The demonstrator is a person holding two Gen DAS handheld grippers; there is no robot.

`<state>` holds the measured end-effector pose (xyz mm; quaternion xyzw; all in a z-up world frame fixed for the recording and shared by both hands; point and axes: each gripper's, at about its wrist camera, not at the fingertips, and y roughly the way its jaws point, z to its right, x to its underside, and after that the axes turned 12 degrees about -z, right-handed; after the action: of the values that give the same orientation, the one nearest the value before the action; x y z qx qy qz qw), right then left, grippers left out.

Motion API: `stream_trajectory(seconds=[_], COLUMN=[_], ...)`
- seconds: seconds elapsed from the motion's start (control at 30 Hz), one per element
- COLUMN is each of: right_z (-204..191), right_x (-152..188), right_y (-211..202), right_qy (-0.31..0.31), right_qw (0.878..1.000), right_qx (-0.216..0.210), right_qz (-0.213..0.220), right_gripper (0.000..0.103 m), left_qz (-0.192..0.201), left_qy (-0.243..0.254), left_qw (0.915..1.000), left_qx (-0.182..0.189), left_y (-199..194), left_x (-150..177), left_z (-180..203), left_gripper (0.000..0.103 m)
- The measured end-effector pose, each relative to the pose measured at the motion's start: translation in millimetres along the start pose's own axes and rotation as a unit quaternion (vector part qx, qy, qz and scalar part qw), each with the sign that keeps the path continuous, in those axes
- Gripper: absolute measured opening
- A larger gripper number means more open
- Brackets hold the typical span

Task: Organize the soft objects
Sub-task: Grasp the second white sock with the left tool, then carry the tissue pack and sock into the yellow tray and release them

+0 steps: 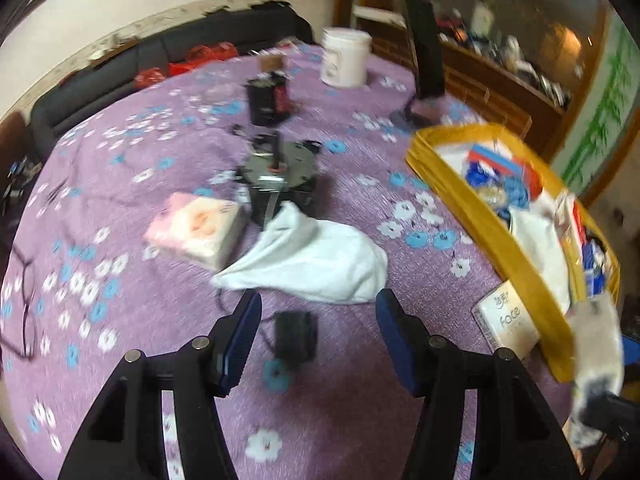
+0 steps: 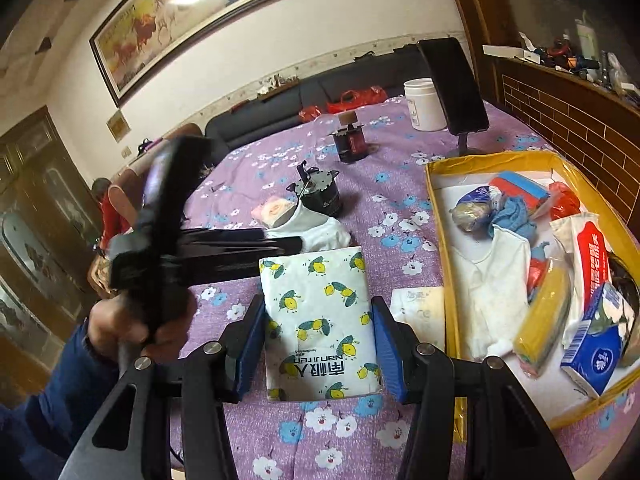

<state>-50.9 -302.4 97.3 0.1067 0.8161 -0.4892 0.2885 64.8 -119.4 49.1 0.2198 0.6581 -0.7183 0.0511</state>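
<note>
My right gripper (image 2: 318, 330) is shut on a lemon-print tissue pack (image 2: 320, 320) and holds it above the purple tablecloth, left of the yellow box (image 2: 436, 248). The pack also shows at the right edge of the left wrist view (image 1: 596, 364). My left gripper (image 1: 318, 316) is open and empty, just in front of a white cloth (image 1: 316, 256) lying on the table. A pink tissue pack (image 1: 196, 230) lies left of the cloth. The box (image 1: 480, 216) holds several soft items: a white garment (image 2: 492, 280), tissue packs, a yellow sponge (image 2: 544, 316).
A "face" tissue pack (image 1: 506, 320) lies against the box's near wall. A black motor-like device (image 1: 276, 172) stands behind the cloth, a small black object (image 1: 294, 336) between my left fingers. A white tub (image 1: 346, 56), a phone stand (image 1: 426, 52) and glasses (image 1: 28, 312) are on the table.
</note>
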Motion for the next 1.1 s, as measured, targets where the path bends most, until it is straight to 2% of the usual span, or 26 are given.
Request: stream_trajectory(seconds=[0.17,0.23,0.27,0.3,0.37,0.4,0.43,0.7,0.87,1.1], right_z=[8,11,12,13,17,19,21,43,61,85], right_x=[4,6,7,7,8,9,9,5,-3,-20], right_y=[-8,-12,-13,-14,-15,-15,-15,-16,-31,-59], right_qy=[0.009,0.011,0.013,0.014,0.020,0.024,0.027,0.060,0.078,0.093], right_qw=[1.000,1.000,1.000,1.000,1.000,0.999,0.999,0.998,0.996,0.993], right_qx=[-0.010,-0.009,-0.008,-0.008,-0.010,-0.010,-0.010,0.001,0.027,0.050], right_qz=[0.012,0.016,0.017,0.018,0.020,0.021,0.021,0.026,0.038,0.058], right_gripper=[0.055,0.056,0.056,0.056,0.056,0.056,0.056,0.056,0.056,0.056], left_qz=[-0.027,-0.036,-0.039,-0.042,-0.036,-0.035,-0.031,0.017,0.035,0.048], left_qy=[0.015,0.019,0.021,0.017,0.010,0.008,0.005,0.022,0.065,0.096], left_qw=[0.9992,0.9990,0.9989,0.9987,0.9992,0.9993,0.9995,0.9972,0.9934,0.9886], left_qx=[-0.025,-0.017,-0.018,-0.022,-0.013,-0.008,0.003,0.069,0.088,0.105], left_y=[26,34,37,41,39,37,32,-21,-45,-60], left_x=[-18,-21,-22,-21,-17,-16,-12,11,8,-10], left_z=[10,13,14,15,15,15,16,44,81,123], left_gripper=[0.058,0.056,0.052,0.036,0.027,0.017,0.015,0.015,0.015,0.015])
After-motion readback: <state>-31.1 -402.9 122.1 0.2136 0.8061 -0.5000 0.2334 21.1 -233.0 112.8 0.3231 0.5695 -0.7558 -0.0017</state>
